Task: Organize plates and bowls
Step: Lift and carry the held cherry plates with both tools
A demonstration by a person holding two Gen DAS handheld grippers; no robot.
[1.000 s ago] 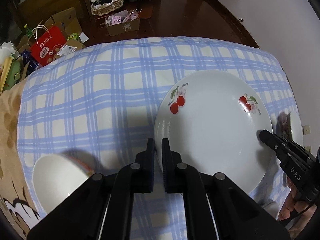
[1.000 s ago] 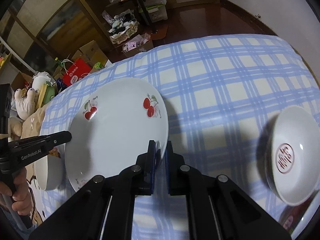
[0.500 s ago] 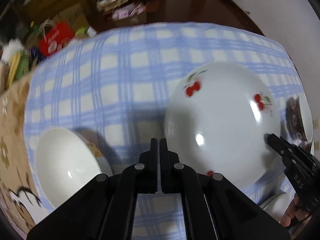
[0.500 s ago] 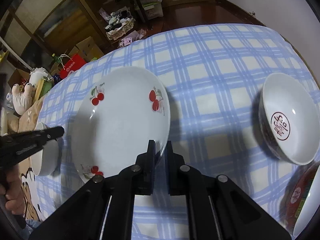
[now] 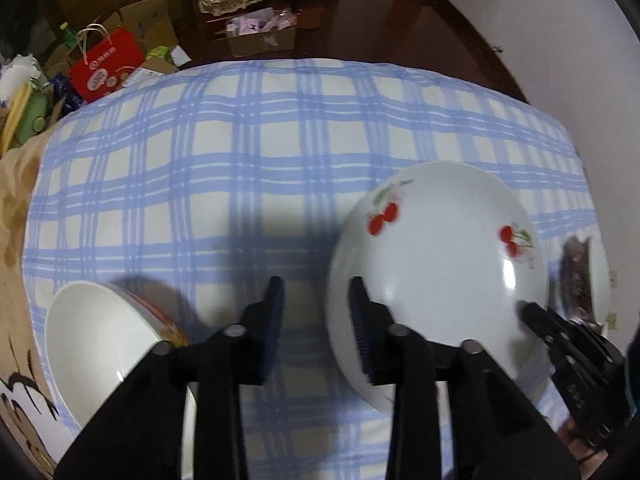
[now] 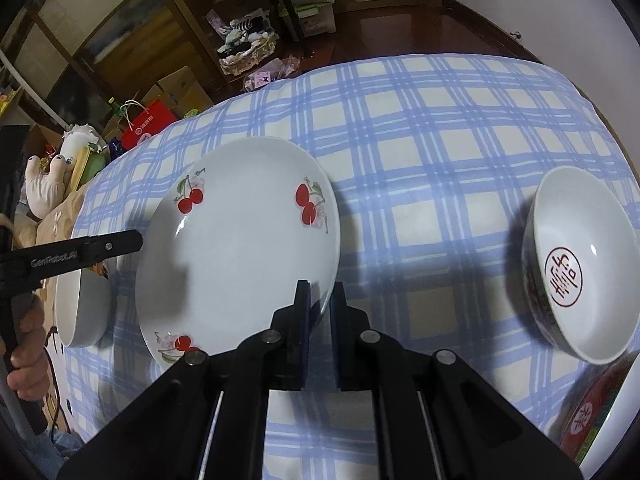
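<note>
One plate (image 6: 240,248) with three cherry prints is seen on the blue checked tablecloth (image 6: 420,128), its rim near the front edge clamped between the pads of the right gripper (image 6: 319,312). Faint lettering beside the cherries is too small to be read. Two grippers are counted. The left gripper (image 5: 316,320) is held just beside the plate's left rim with its jaws opening; nothing is gripped between them, though one finger overlaps the rim in the left wrist view. "GenRobot.AI" is read along the left gripper's finger (image 6: 80,254) in the right wrist view.

Three bowls are counted. One plain white bowl (image 5: 104,348) lies tilted at the tablecloth's left edge. One bowl with a red seal-like character printed inside (image 6: 580,268) stands near the right edge, well apart from the plate. One red bowl (image 6: 592,412), partly cut off, is seen at the front right corner, with white characters that cannot be made out.

One red paper bag (image 5: 106,66) with white print, unreadable, is seen on the floor beyond the far left corner.
</note>
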